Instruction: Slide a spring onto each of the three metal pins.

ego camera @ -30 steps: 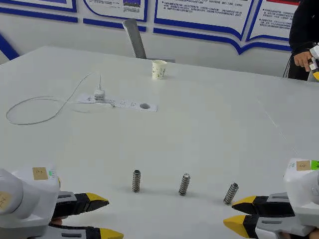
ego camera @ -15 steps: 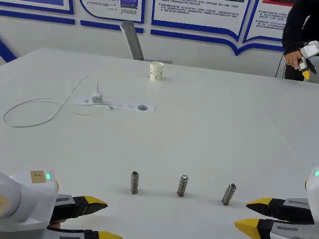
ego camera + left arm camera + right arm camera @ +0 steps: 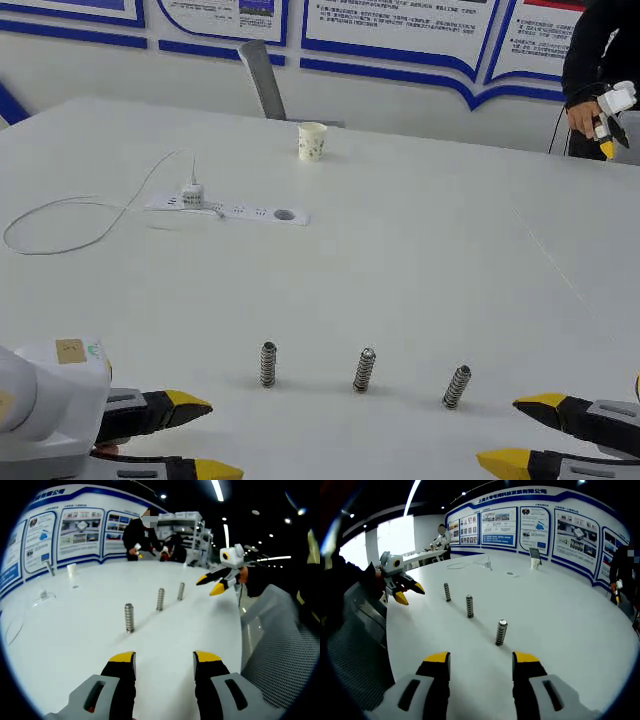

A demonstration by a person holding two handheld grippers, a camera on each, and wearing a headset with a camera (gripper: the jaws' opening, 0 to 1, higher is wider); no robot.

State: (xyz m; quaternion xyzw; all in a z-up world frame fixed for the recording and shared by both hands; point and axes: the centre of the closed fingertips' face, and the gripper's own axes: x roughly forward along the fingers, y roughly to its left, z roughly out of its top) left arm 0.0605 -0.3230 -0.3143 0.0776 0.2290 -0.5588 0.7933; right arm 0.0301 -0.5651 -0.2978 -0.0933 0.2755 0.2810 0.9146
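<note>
Three upright metal pins stand in a row near the table's front edge, each with a coil spring around it: left pin [image 3: 268, 364], middle pin [image 3: 365, 370], right pin [image 3: 457, 386]. My left gripper [image 3: 213, 437] hovers open and holds nothing, in front and left of the left pin. My right gripper [image 3: 512, 432] is open and holds nothing too, a short way right of the right pin. The left gripper view has its open gripper [image 3: 164, 657] facing the row [image 3: 160, 599], the right gripper [image 3: 219, 581] beyond. In the right gripper view its gripper [image 3: 481, 657] faces the nearest pin [image 3: 501, 632].
Farther back on the white table [image 3: 420, 260] lie a power strip [image 3: 225, 209] with a white cable [image 3: 60, 225] and a paper cup [image 3: 312, 140]. A chair back [image 3: 262, 78] rises behind the table. A person [image 3: 600, 60] stands at the far right.
My right gripper has drawn back to the right, away from the right pin. The left gripper has hardly moved. The camera has tilted slightly.
</note>
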